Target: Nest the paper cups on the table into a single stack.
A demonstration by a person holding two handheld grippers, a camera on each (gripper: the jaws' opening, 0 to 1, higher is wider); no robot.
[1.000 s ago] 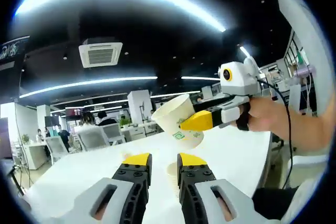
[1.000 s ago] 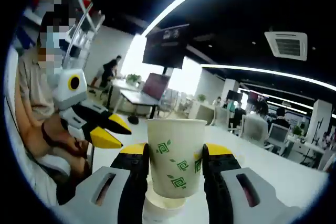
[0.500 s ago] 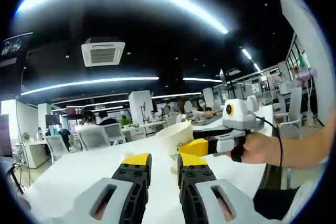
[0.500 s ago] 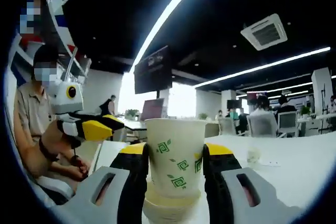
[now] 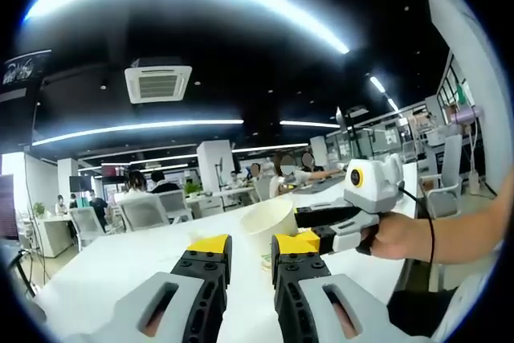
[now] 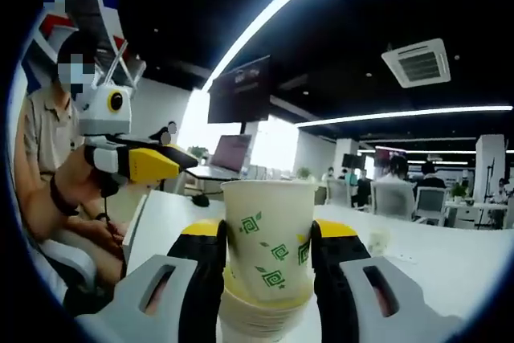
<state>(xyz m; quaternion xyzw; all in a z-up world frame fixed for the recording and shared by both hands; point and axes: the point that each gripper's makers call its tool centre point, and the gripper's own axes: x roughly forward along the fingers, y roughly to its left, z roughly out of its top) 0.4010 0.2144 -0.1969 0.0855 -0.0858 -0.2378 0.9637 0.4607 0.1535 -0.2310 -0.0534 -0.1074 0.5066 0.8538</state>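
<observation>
Since a second earlier, the held paper cup (image 6: 267, 240) had come down from above the table and sat partly inside the stack of cups (image 6: 259, 317) beneath it. Going left to right in the right gripper view, the left gripper (image 6: 165, 161) hovered near the person, its jaws close together with nothing between them; the right gripper (image 6: 268, 234) was clenched on the cup over the white table (image 6: 418, 271). Letting go before the cup seated squarely might leave it cocked, or a tight squeeze could crush its wall.
</observation>
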